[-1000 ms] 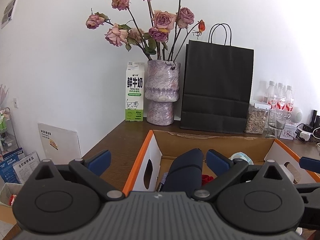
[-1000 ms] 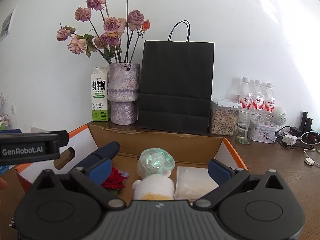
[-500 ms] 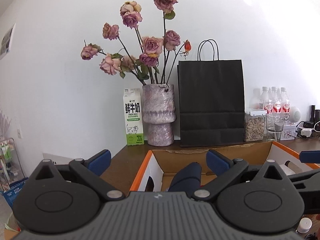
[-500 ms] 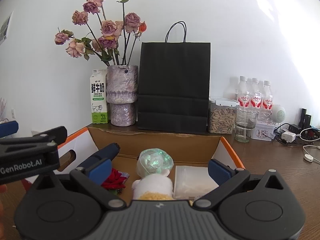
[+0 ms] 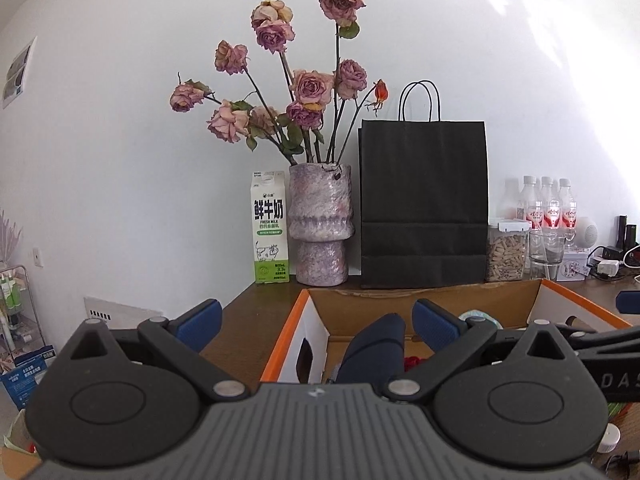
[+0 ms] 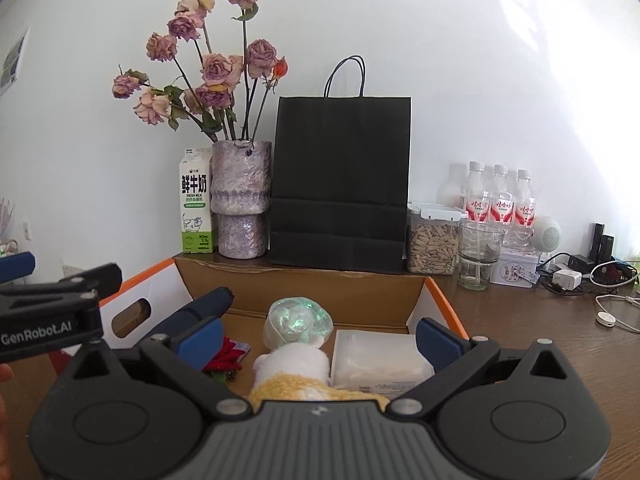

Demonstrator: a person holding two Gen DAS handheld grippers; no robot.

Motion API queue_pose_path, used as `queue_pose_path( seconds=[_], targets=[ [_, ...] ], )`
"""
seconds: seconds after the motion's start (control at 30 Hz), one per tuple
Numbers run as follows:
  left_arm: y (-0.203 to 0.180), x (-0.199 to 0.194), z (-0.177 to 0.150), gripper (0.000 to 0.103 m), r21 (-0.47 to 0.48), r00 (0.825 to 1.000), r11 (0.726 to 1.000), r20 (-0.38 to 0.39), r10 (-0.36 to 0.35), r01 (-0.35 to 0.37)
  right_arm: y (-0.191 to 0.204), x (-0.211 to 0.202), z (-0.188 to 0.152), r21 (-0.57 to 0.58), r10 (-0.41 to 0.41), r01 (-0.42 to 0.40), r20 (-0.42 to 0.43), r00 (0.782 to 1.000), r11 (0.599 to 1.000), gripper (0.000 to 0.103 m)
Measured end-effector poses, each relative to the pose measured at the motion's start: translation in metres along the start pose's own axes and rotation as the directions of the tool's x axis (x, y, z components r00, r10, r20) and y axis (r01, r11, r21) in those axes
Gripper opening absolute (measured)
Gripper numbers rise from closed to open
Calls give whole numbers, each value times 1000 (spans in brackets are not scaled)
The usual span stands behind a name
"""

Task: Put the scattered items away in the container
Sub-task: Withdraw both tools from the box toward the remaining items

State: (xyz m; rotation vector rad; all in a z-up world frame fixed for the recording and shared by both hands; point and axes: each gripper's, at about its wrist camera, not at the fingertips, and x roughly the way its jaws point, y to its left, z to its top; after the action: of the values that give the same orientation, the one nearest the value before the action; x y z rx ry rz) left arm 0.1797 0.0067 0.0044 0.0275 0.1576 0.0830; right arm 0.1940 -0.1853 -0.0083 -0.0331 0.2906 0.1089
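Box looks loaded, both grippers empty and hanging over it

Big to small: the orange-edged brown cardboard box sits on the dark wooden table, and in it lie a dark navy folded umbrella along the left wall, a clear plastic packet, a white and yellow plush toy, a crinkly green-white wrapped ball and a little red flower piece. Left gripper and right gripper both have their blue pads spread apart, holding nothing. I'd scan the table around the box for strays, like the small white cap, before going in.
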Motion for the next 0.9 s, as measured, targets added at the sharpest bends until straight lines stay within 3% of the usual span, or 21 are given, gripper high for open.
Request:
queue_pose_path(
  seconds=[0.53,0.9],
  targets=[
    [15,-31,-25,103,-4,996,998,-74,56,-56,-22,-48,-29,4,-46,46,74,996,999,103],
    [18,-55,-33,103,-9,988,999,-151,37,-39,-40,-77,-48,0,-49,49,-13,999,999,103]
  ],
)
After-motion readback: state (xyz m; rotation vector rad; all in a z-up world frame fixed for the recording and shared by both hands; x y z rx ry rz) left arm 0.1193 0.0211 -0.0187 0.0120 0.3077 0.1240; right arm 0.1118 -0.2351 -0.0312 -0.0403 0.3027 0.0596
